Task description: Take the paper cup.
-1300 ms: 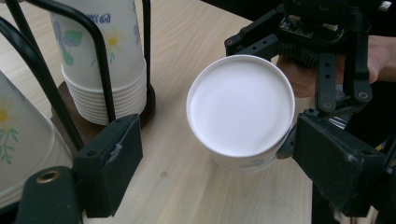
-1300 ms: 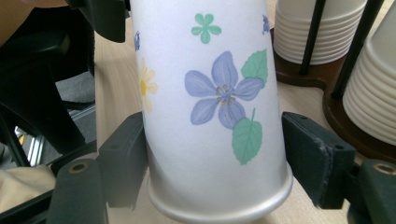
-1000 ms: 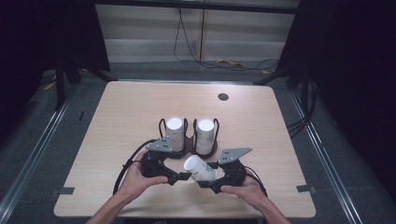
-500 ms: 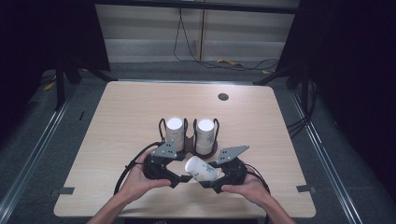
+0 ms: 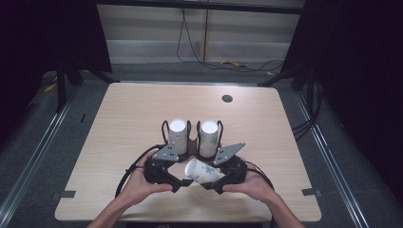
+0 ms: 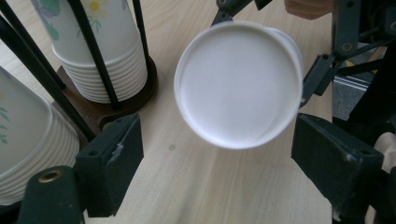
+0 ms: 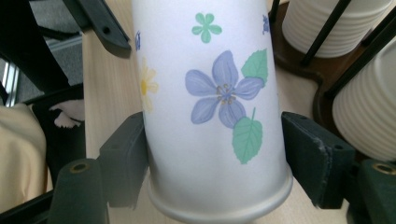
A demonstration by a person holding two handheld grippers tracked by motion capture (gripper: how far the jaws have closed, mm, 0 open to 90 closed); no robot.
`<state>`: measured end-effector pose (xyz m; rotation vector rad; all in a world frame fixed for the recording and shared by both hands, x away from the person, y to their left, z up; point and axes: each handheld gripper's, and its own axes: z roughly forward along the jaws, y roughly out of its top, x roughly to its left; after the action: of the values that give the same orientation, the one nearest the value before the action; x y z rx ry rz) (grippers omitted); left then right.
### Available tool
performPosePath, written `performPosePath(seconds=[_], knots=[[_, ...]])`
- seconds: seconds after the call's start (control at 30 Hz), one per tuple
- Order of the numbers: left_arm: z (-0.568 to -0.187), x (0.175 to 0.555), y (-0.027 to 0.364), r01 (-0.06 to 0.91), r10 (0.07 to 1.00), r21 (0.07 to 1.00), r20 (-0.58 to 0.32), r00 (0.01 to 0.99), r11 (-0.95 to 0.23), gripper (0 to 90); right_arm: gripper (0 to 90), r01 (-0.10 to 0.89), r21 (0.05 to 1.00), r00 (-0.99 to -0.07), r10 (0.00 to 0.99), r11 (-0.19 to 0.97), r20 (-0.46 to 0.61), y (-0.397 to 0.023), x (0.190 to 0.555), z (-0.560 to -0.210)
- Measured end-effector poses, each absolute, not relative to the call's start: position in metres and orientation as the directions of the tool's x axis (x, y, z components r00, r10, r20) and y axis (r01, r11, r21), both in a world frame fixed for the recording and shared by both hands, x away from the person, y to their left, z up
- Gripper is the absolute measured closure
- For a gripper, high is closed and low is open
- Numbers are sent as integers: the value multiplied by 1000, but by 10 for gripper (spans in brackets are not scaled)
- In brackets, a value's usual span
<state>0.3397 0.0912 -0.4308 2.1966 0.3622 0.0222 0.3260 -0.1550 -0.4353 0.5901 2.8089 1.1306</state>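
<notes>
The right gripper (image 7: 212, 163) squeezes a flowery paper cup (image 7: 212, 116), holding it sideways just above the table (image 5: 119, 118). The left gripper (image 6: 217, 154) has just been opening; its jaws stand apart around the cup's bottom, not touching. Two cup stacks (image 5: 178, 135) stand just behind.

Cup (image 7: 212, 116) top cut off by upper edge; cup stacks (image 6: 100, 51) cropped at frame edges.

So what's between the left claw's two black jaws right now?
In the left gripper view, the left claw stands open around bare wooden tabletop; the white flowered paper cup hangs just beyond, its base facing the jaws.
</notes>
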Motion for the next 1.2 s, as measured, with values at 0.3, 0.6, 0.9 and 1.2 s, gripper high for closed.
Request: performPosePath(seconds=[0.3, 0.6, 0.9, 1.2], knots=[[-433, 338, 80, 209, 214, 753, -93, 972, -624, 224, 277, 321, 647, -932, 350, 692, 87, -150, 326, -447], [-433, 339, 80, 198, 202, 758, -90, 975, -622, 281, 279, 305, 630, -939, 335, 714, 74, -148, 325, -443], [-434, 338, 74, 194, 178, 732, -101, 979, -654, 253, 283, 283, 606, -948, 313, 743, 58, -143, 324, -447], [-438, 335, 72, 167, 135, 716, -102, 986, -678, 288, 283, 257, 595, -957, 285, 762, 49, -141, 320, -448]])
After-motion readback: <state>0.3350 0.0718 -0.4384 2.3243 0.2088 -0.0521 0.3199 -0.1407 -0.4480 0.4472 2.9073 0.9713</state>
